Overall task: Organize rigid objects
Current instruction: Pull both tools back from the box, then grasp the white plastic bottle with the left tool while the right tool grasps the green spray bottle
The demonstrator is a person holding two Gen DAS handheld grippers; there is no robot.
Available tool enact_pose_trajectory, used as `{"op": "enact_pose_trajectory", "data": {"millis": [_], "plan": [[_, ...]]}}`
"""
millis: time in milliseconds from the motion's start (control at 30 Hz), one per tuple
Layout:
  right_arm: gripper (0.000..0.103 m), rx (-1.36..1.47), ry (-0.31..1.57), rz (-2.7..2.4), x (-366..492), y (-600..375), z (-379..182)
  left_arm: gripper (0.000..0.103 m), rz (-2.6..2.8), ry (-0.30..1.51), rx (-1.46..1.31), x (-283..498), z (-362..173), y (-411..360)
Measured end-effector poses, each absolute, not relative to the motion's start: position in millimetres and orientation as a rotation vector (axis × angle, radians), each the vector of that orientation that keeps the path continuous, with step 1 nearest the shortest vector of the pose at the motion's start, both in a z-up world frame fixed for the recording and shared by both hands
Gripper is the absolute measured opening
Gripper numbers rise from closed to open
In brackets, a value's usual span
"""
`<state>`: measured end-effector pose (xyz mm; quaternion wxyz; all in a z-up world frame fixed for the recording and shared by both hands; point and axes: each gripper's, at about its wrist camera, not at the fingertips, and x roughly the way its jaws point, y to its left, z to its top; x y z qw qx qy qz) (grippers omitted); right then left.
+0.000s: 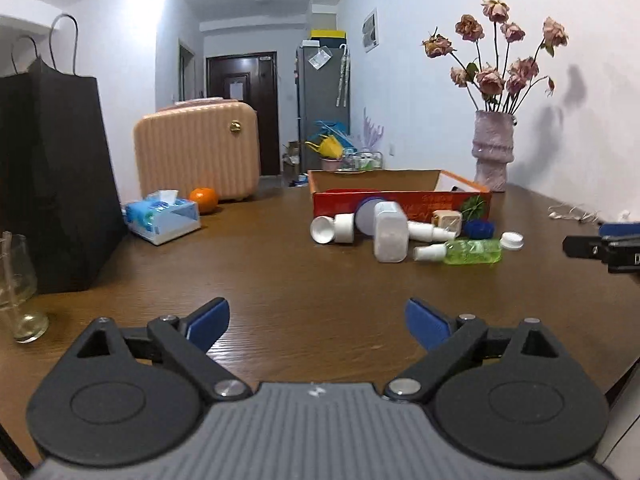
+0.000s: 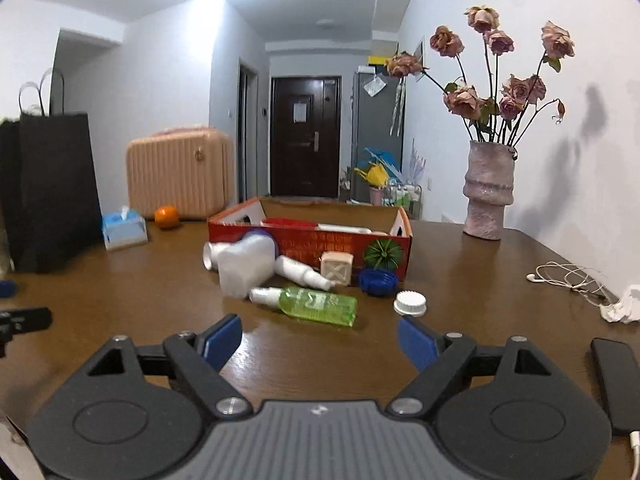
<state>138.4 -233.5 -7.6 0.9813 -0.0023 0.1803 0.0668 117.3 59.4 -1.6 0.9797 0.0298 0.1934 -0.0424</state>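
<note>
Now the brown table (image 2: 120,288) spreads under both grippers; far ahead of them sits the red box (image 2: 308,240), open on top; piled just in front of it lie a white bottle (image 2: 244,268), a green spray bottle (image 2: 320,305), a blue cap (image 2: 378,281) and a white cap (image 2: 410,303); the left gripper (image 1: 318,320) and right gripper (image 2: 320,340) both gape wide with nothing between their blue pads.
</note>
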Motion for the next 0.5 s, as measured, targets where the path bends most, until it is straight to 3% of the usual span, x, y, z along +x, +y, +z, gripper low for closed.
{"op": "enact_pose_trajectory", "data": {"millis": [500], "plan": [[0.082,-0.005,0.465,0.17,212,-242,-33,0.095,-0.194,0.471,0.08,231,-15,9]]}}
